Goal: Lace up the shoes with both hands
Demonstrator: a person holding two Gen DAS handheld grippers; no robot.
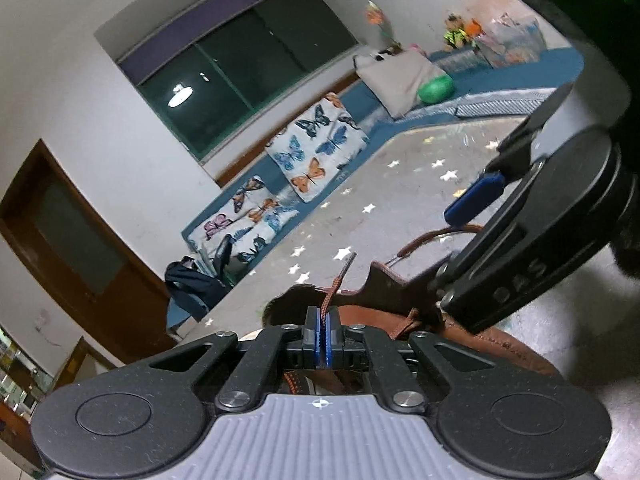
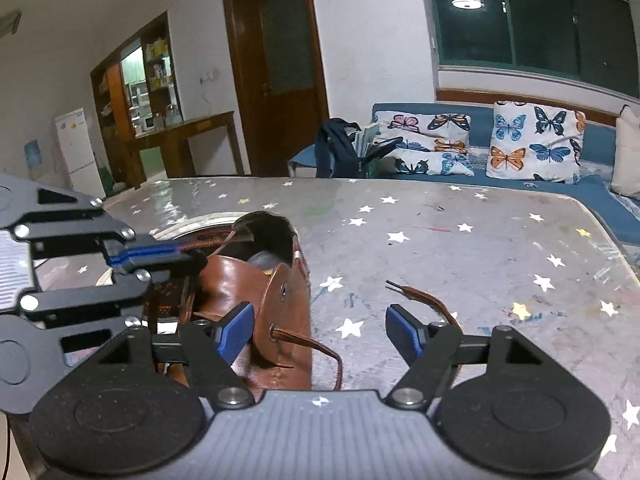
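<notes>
The glossy brown leather shoe (image 2: 256, 280) sits on the grey star-speckled surface (image 2: 460, 240), collar opening facing the blue sofa. Above its tongue, the left gripper (image 1: 322, 334) has its blue-padded fingers (image 1: 319, 332) pinched tight on one end of the braided brown lace (image 1: 330, 292), whose dark tip pokes up past the pads. The right gripper (image 2: 320, 334) hovers at the shoe's right flank with its fingers (image 2: 402, 336) spread wide and gripping nothing; one pad sits beside the eyelet flap, the other over the surface. The other lace end (image 2: 424, 300) runs out of that eyelet, dips behind the gripper body and lies on the surface right of the shoe.
</notes>
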